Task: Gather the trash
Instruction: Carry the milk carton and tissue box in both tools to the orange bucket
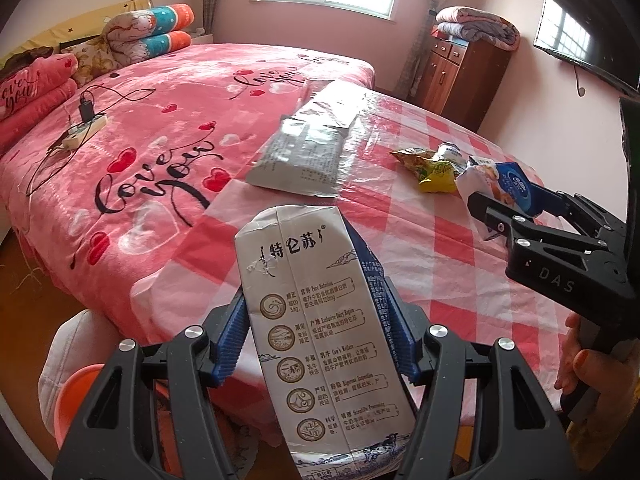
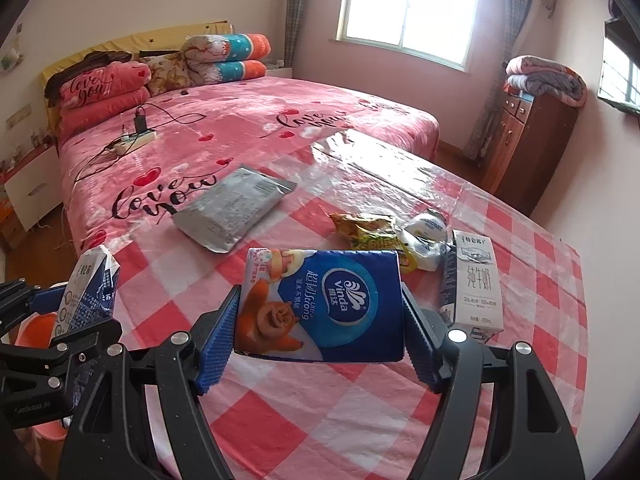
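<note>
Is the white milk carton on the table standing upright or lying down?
Upright: the white milk carton stands on its base on the checked table.

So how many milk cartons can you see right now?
2. One milk carton is clamped in the left gripper, off the table's near-left edge. The other carton stands upright on the checked table, just right of the right gripper. More may be hidden.
</note>
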